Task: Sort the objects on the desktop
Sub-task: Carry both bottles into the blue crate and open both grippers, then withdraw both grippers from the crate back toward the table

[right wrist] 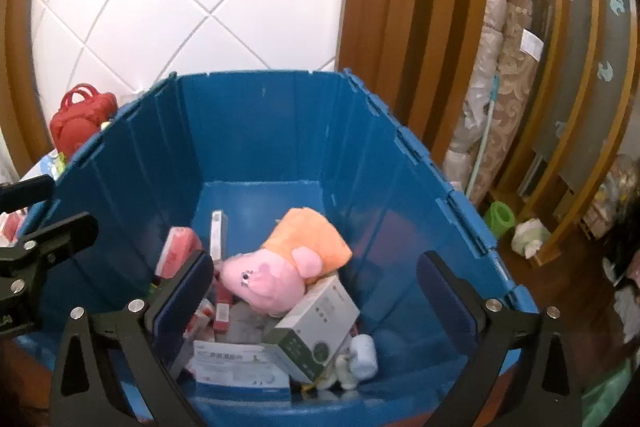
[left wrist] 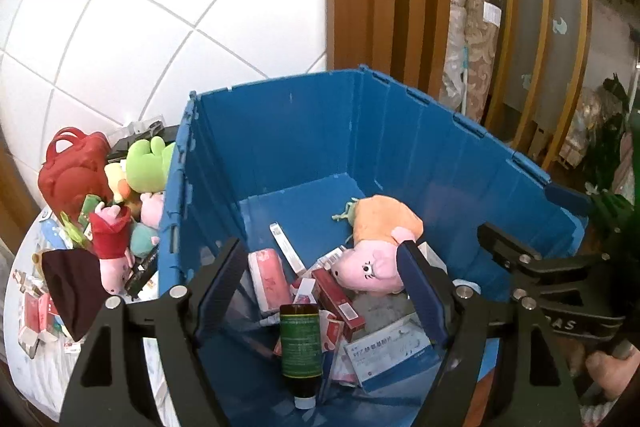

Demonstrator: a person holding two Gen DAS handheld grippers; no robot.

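A big blue crate [left wrist: 400, 131] fills both views. In it lie a pink pig plush in an orange dress [left wrist: 372, 263], red and white medicine boxes [left wrist: 338, 301] and a brown bottle with a green label [left wrist: 301, 343]. My left gripper [left wrist: 320, 291] hangs open over the crate; the bottle lies loose below the gap, clear of both pads. In the right wrist view my right gripper [right wrist: 318, 291] stands wide open above the pig plush [right wrist: 272, 279] and a grey-green box [right wrist: 316, 323], touching neither. Each gripper shows at the edge of the other's view.
Left of the crate, a table holds a red bag [left wrist: 74, 167], a green frog plush [left wrist: 148, 163], a small pig plush in red [left wrist: 112, 243] and several small boxes [left wrist: 34, 315]. Rolled carpets [right wrist: 508, 87] and wooden panels stand at the right. A white tiled wall is behind.
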